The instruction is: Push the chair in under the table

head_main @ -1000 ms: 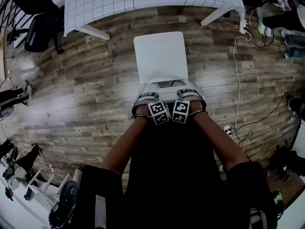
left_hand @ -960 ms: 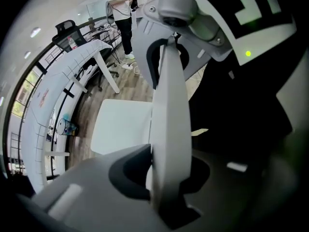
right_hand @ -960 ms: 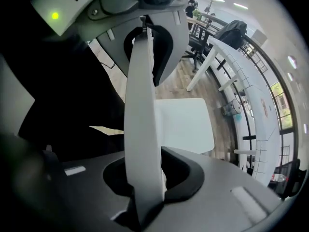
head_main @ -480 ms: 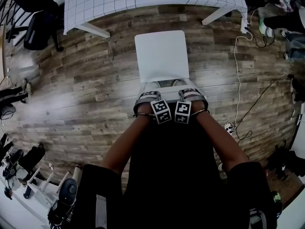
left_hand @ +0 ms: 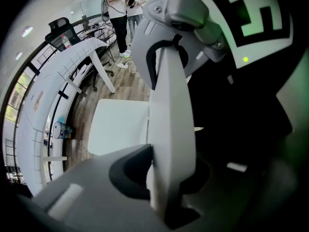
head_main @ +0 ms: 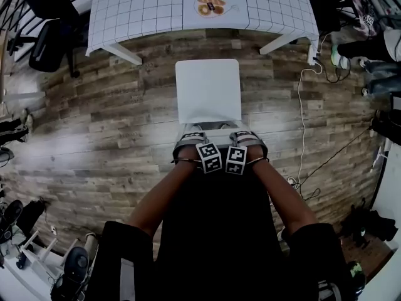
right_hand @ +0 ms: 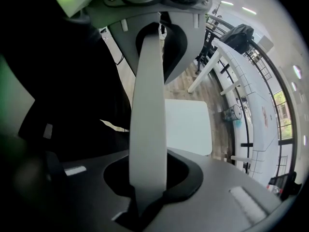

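Note:
The white chair stands on the wood floor with its seat (head_main: 208,91) facing the white grid-covered table (head_main: 144,8), a gap of floor between them. Both grippers point down on the top edge of the backrest (head_main: 219,132), side by side. My left gripper (head_main: 191,144) is shut on it, and in the left gripper view the white backrest (left_hand: 171,124) runs between its jaws (left_hand: 166,187). My right gripper (head_main: 247,142) is shut on the same backrest (right_hand: 147,120), which passes through its jaws (right_hand: 147,182). The seat (right_hand: 188,127) shows beyond.
A black office chair (head_main: 47,42) stands left of the table. A white cable (head_main: 304,124) trails over the floor on the right. A small plate-like item (head_main: 211,6) and a cup (left_hand: 62,128) sit on the table. People (left_hand: 120,8) stand beyond the table's end.
The head view has tilted, so more of the table shows. Both grippers stay clamped on the backrest, and the gap between chair and table looks the same.

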`<state>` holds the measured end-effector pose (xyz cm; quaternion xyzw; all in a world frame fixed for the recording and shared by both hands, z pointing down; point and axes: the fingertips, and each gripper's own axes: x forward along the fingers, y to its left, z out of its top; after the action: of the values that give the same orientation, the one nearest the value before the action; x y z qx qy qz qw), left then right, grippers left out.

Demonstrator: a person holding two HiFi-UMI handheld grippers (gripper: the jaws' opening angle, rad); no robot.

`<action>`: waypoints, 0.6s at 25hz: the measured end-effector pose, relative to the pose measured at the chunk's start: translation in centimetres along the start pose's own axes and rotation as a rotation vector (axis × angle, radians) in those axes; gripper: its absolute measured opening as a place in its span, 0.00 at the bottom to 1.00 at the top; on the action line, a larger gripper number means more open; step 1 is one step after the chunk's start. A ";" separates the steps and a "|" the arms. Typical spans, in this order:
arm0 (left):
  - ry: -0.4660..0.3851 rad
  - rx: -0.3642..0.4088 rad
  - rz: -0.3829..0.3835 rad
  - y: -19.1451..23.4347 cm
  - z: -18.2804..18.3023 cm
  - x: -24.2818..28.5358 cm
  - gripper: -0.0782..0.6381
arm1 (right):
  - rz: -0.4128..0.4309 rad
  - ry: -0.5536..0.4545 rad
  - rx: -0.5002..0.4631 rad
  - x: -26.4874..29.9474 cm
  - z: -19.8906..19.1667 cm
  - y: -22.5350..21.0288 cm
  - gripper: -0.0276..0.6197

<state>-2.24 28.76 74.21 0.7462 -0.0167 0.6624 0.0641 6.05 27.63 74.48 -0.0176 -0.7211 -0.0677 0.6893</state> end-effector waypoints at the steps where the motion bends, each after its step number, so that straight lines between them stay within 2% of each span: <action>1: -0.002 -0.003 -0.003 0.6 0.1 -0.2 0.24 | 0.001 0.001 -0.008 -0.1 0.0 -0.6 0.16; 11: -0.007 -0.005 -0.027 6.2 0.1 -1.4 0.24 | 0.017 -0.007 0.026 -0.5 0.1 -6.3 0.16; 15: -0.009 -0.028 -0.025 8.3 0.4 -1.5 0.24 | 0.018 -0.013 0.020 -0.3 -0.2 -8.3 0.16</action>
<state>-2.93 20.44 73.29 0.7484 -0.0172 0.6579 0.0828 5.31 19.40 73.60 -0.0175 -0.7261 -0.0544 0.6852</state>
